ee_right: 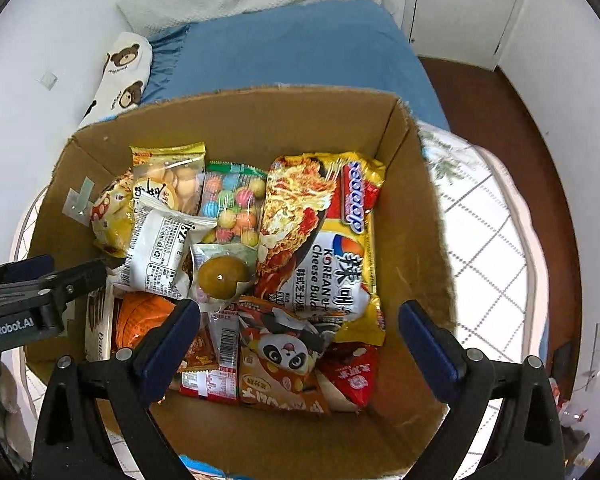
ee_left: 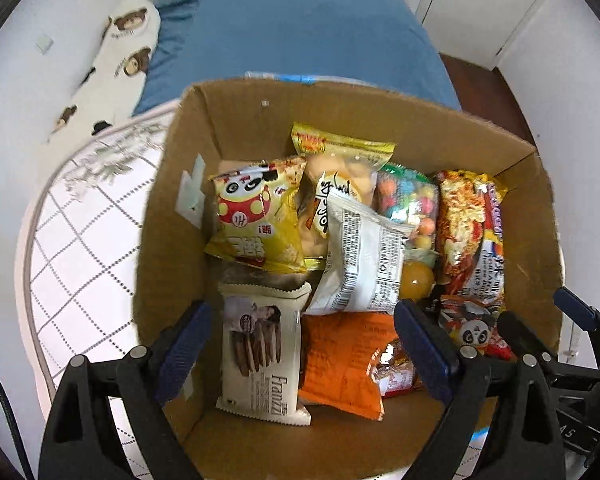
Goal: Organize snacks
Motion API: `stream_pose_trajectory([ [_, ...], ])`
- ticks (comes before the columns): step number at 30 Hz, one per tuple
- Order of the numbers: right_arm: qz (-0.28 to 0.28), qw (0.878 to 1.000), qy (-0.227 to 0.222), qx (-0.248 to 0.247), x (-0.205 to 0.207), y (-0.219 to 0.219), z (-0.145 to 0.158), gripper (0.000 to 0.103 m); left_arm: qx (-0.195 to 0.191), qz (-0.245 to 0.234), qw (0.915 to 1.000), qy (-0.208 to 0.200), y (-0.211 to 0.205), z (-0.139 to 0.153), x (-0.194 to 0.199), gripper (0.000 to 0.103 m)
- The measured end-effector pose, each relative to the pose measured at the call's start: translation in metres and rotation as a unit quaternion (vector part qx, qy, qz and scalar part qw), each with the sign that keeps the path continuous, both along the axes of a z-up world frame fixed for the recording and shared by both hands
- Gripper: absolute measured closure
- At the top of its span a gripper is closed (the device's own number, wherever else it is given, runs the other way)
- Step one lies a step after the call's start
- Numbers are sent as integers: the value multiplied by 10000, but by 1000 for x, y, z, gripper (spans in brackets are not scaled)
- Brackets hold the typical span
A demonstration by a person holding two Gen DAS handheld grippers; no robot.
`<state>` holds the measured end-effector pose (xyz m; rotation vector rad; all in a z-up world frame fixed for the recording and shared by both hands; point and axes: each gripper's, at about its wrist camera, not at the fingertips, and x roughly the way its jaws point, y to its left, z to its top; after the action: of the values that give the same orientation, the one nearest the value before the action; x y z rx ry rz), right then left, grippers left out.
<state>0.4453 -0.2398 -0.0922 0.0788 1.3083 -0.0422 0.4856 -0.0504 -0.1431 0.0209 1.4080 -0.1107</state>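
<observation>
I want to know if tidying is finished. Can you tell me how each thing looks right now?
Cardboard box: open on top, holding the snacks.
Left gripper: open, holding nothing, above the box.
Right gripper: open, holding nothing, above the box.
Cream biscuit pack: sealed, lying flat in the box.
Noodle packet: sealed, lying flat.
Gumball bag: sealed, partly covered.
Yellow panda bag: sealed, leaning on other packs.

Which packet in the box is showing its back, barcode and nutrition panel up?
The white packet in the middle of the cardboard box, overlapping the biscuit bag. Only its black print shows; the packets around it show coloured printing.
</observation>
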Motion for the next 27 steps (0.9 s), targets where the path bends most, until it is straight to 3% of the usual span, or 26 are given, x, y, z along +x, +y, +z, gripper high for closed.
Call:
stream_pose_trajectory([
  [7, 10, 9988, -485, -44, -30, 0, 43, 1, 137, -62, 9974, -709, -2, 46, -35, 10],
  [12, 73, 9953, -957, -110, -61, 0, 83, 1, -81, 5, 9948, -1017, 1, 76, -65, 10],
  [17, 118, 9907, -1352, -90, -100, 2, 125, 1, -269, 38, 9883, -1500, 4, 119, -105, 10],
  [21, 166, 9857, -1667, -164, -135, 6, 157, 0, -111, 33, 9813, -1919, 4, 150, -140, 10],
  [27, 192, 9778, -2068, -276, -185, 11, 198, 0, -160, 90, 9746, -2233, 9, 180, -183, 10],
])
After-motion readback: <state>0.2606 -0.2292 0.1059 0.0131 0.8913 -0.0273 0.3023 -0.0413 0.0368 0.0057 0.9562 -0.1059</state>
